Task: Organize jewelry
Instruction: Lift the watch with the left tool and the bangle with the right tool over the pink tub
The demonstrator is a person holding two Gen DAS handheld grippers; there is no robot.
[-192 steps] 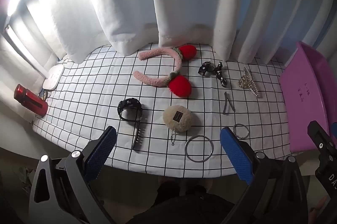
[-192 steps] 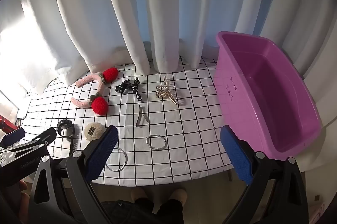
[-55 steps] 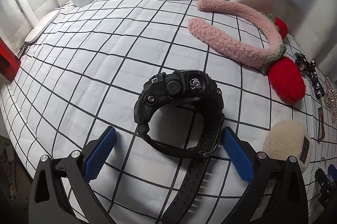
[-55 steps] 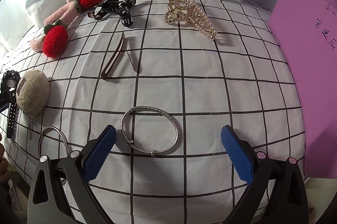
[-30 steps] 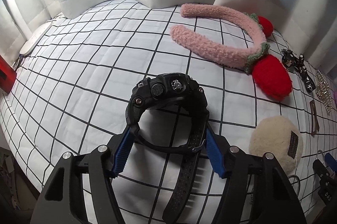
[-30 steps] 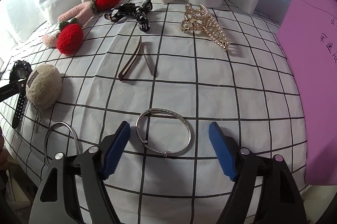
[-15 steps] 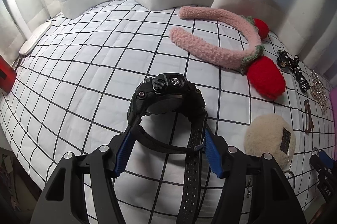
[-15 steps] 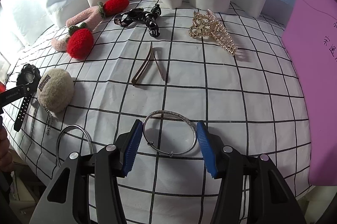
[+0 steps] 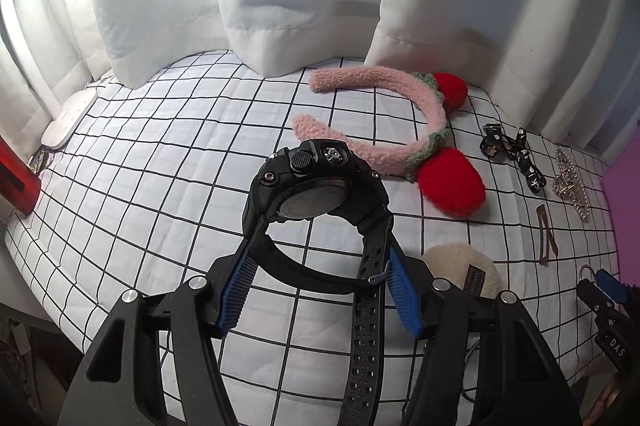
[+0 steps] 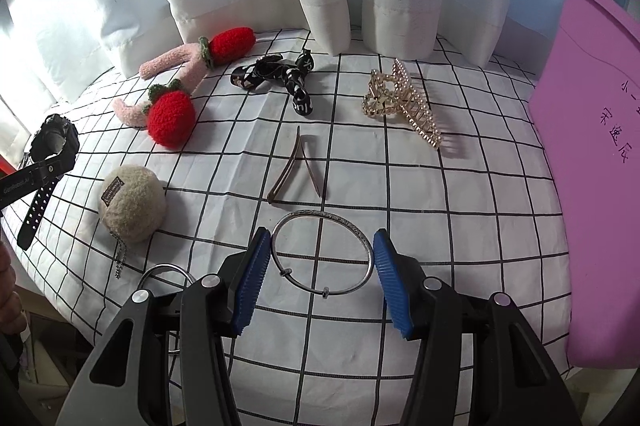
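Observation:
My left gripper [image 9: 318, 284] is shut on the strap of a black watch [image 9: 316, 193] and holds it lifted above the checked cloth, with the loose strap end hanging down. The watch also shows at the left of the right wrist view [image 10: 54, 141]. My right gripper [image 10: 320, 270] has closed on a silver bangle [image 10: 322, 256], its blue pads touching both sides of the ring. The purple bin [image 10: 596, 165] stands at the right edge.
On the cloth lie a pink strawberry headband [image 10: 176, 89], a black ribbon clip [image 10: 280, 75], a gold claw clip [image 10: 404, 107], a brown snap clip [image 10: 298, 167], a beige pompom [image 10: 132, 201] and a second ring [image 10: 168, 276]. White curtains hang behind.
My left gripper closed on the watch strap and lifted the watch off the cloth. My right gripper narrowed until its pads met the silver bangle.

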